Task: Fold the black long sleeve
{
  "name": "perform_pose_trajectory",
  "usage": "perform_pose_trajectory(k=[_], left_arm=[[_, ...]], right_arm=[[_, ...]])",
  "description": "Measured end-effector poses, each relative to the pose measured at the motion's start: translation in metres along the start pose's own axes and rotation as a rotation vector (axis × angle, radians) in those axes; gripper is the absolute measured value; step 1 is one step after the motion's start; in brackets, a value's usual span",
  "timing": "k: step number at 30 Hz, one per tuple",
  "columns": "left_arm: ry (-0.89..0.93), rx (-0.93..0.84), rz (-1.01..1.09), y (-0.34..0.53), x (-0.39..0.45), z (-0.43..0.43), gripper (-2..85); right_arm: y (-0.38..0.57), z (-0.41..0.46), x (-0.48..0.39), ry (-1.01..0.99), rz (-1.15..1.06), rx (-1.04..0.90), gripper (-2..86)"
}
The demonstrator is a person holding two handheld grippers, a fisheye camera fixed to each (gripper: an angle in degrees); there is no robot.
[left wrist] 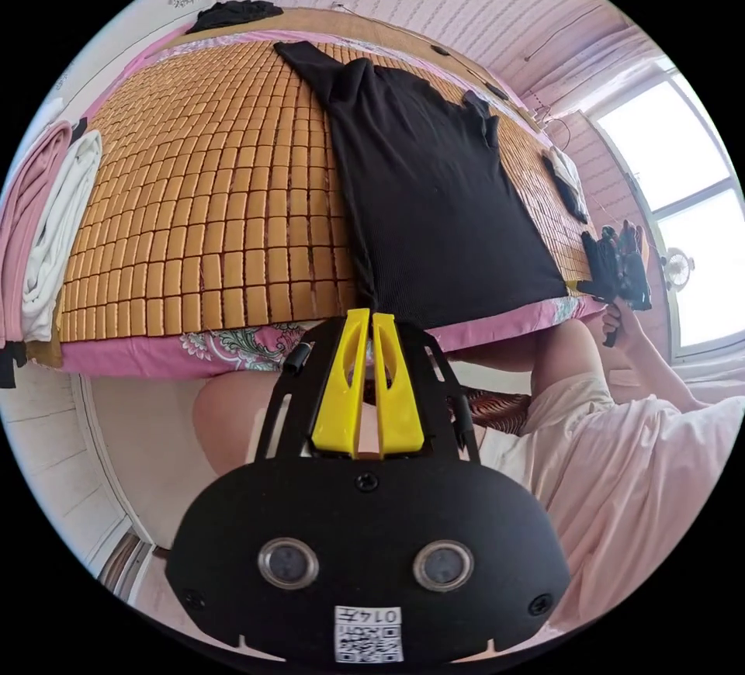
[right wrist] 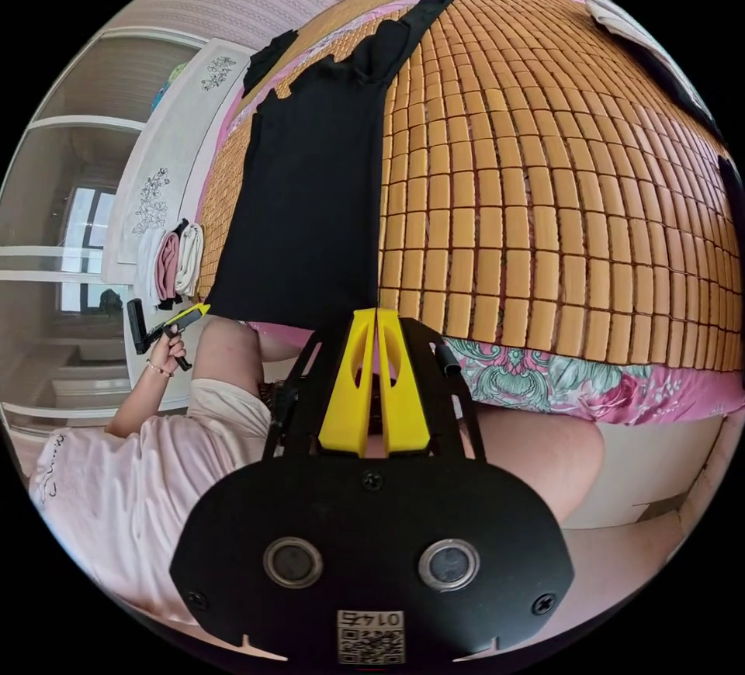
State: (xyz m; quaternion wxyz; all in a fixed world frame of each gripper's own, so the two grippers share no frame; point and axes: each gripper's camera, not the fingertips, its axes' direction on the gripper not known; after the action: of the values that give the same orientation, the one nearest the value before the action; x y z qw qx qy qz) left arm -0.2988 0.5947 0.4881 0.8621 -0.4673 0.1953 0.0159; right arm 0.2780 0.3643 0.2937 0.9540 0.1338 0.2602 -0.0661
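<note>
Left gripper (left wrist: pixel 371 316) nearest, yellow jaws pinched tight on near hem corner of black long sleeve (left wrist: pixel 431 194). Right gripper (right wrist: pixel 376 313) pinched same way on other hem corner. Likely both hold hem to pull shirt flat and straight before folding. Shirt lies spread on bamboo mat (left wrist: pixel 209 194), hem at near bed edge, sleeves far. Pink flowery sheet (left wrist: pixel 233 345) under mat. Rolled towels (left wrist: pixel 50 240) at left side. Bright window (left wrist: pixel 683 186) on right.
</note>
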Motion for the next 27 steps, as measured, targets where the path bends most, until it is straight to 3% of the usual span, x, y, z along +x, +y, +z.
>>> perform_pose_trajectory(k=[7, 13, 19, 27], left_arm=[[0.007, -0.068, -0.001, -0.004, -0.011, 0.015, -0.9], [0.089, -0.02, -0.061, -0.009, -0.031, 0.015, -0.9], [0.02, 0.011, -0.067, -0.017, -0.044, 0.004, -1.0], [0.087, 0.106, -0.044, -0.066, -0.045, 0.006, -1.0]], right_arm=[[-0.002, 0.009, 0.004, 0.04, -0.021, -0.071, -0.2], [-0.004, 0.003, 0.018, 0.051, 0.053, -0.02, 0.7], [-0.011, -0.013, 0.032, 0.044, 0.093, 0.043, 4.6], [-0.099, -0.055, 0.031, 0.146, 0.04, 0.161, 7.7]])
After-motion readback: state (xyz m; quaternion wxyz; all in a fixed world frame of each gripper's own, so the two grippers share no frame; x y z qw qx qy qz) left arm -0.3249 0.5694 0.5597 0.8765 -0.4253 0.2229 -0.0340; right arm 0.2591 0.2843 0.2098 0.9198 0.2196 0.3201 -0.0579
